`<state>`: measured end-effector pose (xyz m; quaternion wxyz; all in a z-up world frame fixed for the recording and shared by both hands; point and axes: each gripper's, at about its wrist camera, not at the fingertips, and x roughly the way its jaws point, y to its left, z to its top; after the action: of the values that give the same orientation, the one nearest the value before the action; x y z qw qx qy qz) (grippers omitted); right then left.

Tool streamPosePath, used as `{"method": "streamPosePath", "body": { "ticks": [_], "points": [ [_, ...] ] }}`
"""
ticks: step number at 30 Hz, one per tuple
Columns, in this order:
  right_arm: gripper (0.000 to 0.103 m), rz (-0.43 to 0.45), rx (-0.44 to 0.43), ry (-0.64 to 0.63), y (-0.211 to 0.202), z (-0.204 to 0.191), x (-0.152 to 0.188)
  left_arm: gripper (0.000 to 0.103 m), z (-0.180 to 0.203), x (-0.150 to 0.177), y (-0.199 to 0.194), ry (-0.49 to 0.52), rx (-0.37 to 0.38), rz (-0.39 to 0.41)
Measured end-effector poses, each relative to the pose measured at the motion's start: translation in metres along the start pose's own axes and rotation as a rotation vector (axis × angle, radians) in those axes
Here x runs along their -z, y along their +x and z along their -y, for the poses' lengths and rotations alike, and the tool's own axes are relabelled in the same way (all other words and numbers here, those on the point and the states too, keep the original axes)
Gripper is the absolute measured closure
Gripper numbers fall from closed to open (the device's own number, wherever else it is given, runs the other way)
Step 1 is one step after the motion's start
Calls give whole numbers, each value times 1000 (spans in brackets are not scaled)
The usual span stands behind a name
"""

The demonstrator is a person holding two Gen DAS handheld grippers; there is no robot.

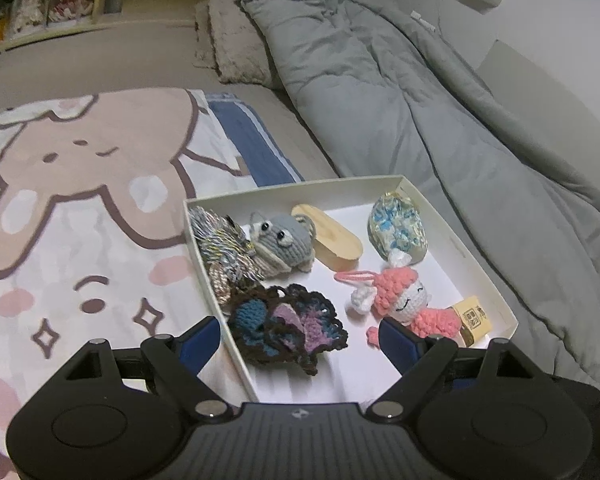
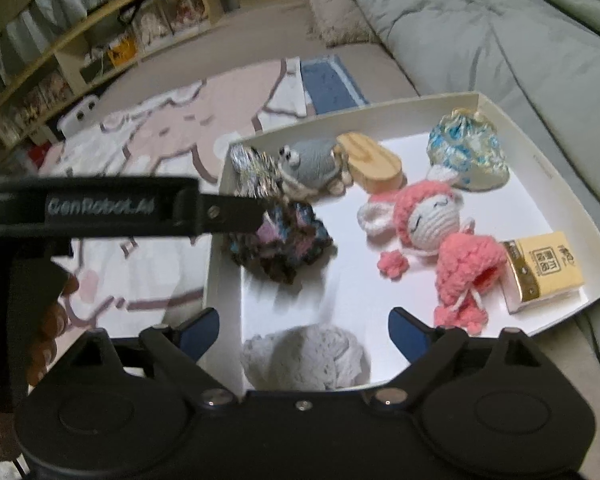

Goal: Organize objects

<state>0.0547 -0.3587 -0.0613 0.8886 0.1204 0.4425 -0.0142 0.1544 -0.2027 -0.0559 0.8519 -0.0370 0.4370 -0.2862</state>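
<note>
A white box [image 1: 292, 188] on the bed holds several small items. Among them are a dark crochet piece [image 1: 288, 324], a pink crochet doll [image 1: 404, 300], a grey knitted creature [image 1: 280, 244], a wooden piece [image 1: 332, 240] and a blue-patterned pouch [image 1: 398, 232]. My left gripper [image 1: 300, 336] hangs open just above the dark crochet piece, holding nothing. In the right wrist view a white crochet piece [image 2: 304, 360] lies in the box's [image 2: 340, 116] near corner. My right gripper [image 2: 304, 324] stands open around it, pads clear of it. The doll [image 2: 432, 224] lies to the right.
A small yellow carton [image 2: 544, 272] sits in the box's right corner, and a shiny woven item [image 1: 224, 248] lies by its left wall. A bunny-print blanket [image 1: 80, 200] lies left of the box and a grey duvet [image 1: 420, 100] to its right. Shelves [image 2: 100, 40] stand behind.
</note>
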Motion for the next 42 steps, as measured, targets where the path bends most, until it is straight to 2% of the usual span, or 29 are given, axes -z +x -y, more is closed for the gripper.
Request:
{"method": "streamPosePath", "body": {
  "ticks": [4, 10, 15, 19, 26, 42],
  "points": [
    [9, 26, 15, -25, -12, -6, -3, 15, 0, -2, -21, 7, -36, 26],
    [6, 70, -17, -40, -39, -15, -5, 5, 0, 0, -58, 11, -97, 76],
    [2, 109, -20, -52, -64, -19, -2, 0, 3, 3, -88, 17, -129, 118],
    [0, 145, -29, -36, -83, -18, 1, 0, 5, 8, -110, 24, -151, 150],
    [0, 197, 12, -37, -113, -15, 12, 0, 8, 26, -147, 31, -171, 204],
    [0, 257, 70, -37, -145, -7, 54, 0, 8, 83, -185, 90, -208, 202]
  ]
}}
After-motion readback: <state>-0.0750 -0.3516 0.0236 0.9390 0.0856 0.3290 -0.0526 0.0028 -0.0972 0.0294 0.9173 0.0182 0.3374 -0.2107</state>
